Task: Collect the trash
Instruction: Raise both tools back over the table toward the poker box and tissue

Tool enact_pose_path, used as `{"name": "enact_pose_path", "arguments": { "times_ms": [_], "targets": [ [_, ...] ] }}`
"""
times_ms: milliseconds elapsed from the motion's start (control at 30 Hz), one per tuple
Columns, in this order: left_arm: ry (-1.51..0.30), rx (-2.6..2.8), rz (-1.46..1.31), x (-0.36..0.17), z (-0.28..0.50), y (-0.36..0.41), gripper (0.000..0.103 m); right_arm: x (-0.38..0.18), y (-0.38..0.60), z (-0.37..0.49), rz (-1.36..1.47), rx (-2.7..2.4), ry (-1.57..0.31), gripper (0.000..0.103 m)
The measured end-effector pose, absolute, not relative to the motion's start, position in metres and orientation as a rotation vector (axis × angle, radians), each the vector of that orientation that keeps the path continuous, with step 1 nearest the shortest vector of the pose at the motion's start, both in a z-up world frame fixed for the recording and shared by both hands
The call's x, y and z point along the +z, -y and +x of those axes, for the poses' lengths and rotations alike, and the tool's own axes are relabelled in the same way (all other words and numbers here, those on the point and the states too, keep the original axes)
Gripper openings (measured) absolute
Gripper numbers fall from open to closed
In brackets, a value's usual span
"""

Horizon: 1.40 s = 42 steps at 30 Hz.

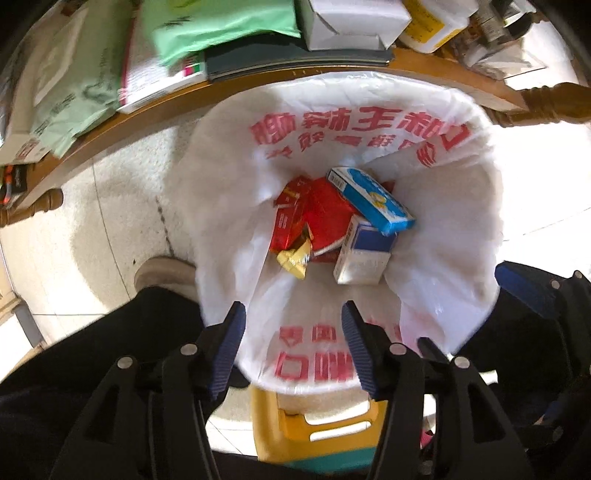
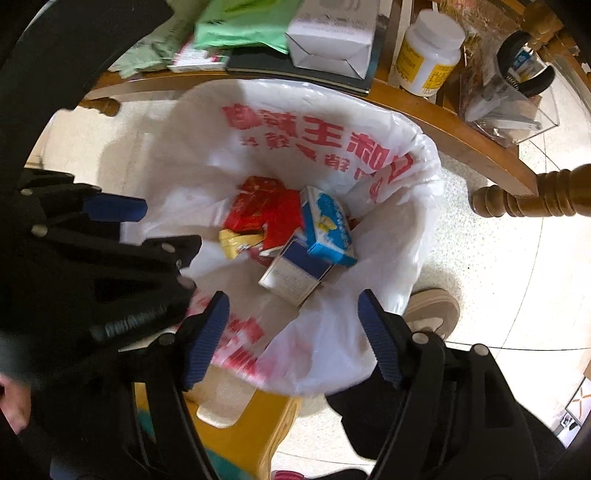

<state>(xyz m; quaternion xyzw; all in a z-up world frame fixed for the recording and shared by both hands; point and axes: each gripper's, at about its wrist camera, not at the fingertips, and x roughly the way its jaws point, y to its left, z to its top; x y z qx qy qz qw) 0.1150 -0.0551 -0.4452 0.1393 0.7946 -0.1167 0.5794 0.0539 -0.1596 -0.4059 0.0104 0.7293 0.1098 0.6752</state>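
We look straight down into a white bag (image 1: 436, 236) printed with red characters, its mouth spread wide on the floor below the edge of a wooden table (image 1: 177, 99). Our left gripper (image 1: 293, 314) hangs over the bag's near rim with its jaws spread and nothing between them, only the plastic lining showing in the gap. Our right gripper (image 2: 293, 301) hangs over the same rim, its jaws also spread and empty; from its camera we see the left gripper off to the left side, above the bag's edge. The trash lies at the bottom of the bag: a blue box (image 1: 373, 199) rests tilted on top of a white-and-blue box (image 1: 360, 254), with red wrappers (image 1: 317, 218) beside them and a gold wrapper (image 1: 293, 258) at their near edge, all touching in one heap. On the table above the bag lie a green packet (image 1: 218, 29), a white carton (image 1: 351, 22) and a white bottle (image 2: 428, 55) with a yellow label. A yellow stool (image 1: 317, 428) stands just beside the bag's near side, and a beige shoe (image 2: 432, 310) rests on the tiled floor (image 1: 110, 221) next to the bag.
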Motion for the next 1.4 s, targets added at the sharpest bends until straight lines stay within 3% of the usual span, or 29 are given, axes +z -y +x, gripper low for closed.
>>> {"name": "enact_pose_path", "arguments": {
  "times_ms": [100,167,267,333,367,400,500,733,967,1400],
  "targets": [
    [-1.828,-0.297,0.33,-0.41,0.104,0.044,0.053,-0.365,0.161,0.041,0.044,0.287,-1.595,0.071],
    [-1.807,-0.354,0.331,-0.373,0.092,0.035,0.054,-0.332,0.168,0.034,0.061,0.318,-1.559,0.078],
    [-1.775,-0.382,0.335,-0.322,0.086,0.026,0.053,-0.277,0.176,0.031,0.056,0.342,-1.489,0.082],
    [-1.705,-0.396,0.358,-0.273,0.089,0.024,0.063,-0.234,0.182,0.035,0.016,0.329,-1.42,0.085],
    [-1.647,-0.395,0.363,-0.241,0.094,0.024,0.075,-0.216,0.185,0.037,-0.003,0.314,-1.387,0.087],
    [-1.597,-0.398,0.361,-0.218,0.098,0.025,0.08,-0.194,0.189,0.042,-0.025,0.305,-1.35,0.087],
    [-1.458,-0.41,0.396,-0.143,0.116,0.034,0.08,-0.145,0.195,0.061,-0.066,0.282,-1.282,0.087],
    [-1.334,-0.388,0.391,-0.041,0.176,0.059,0.08,-0.062,0.21,0.109,-0.075,0.274,-1.187,0.087],
    [-1.289,-0.396,0.417,0.003,0.223,0.085,0.08,-0.017,0.229,0.151,-0.031,0.26,-1.145,0.088],
    [-1.366,-0.426,0.375,-0.01,0.29,0.104,0.08,-0.002,0.226,0.193,-0.045,0.295,-1.135,0.088]
  ]
}}
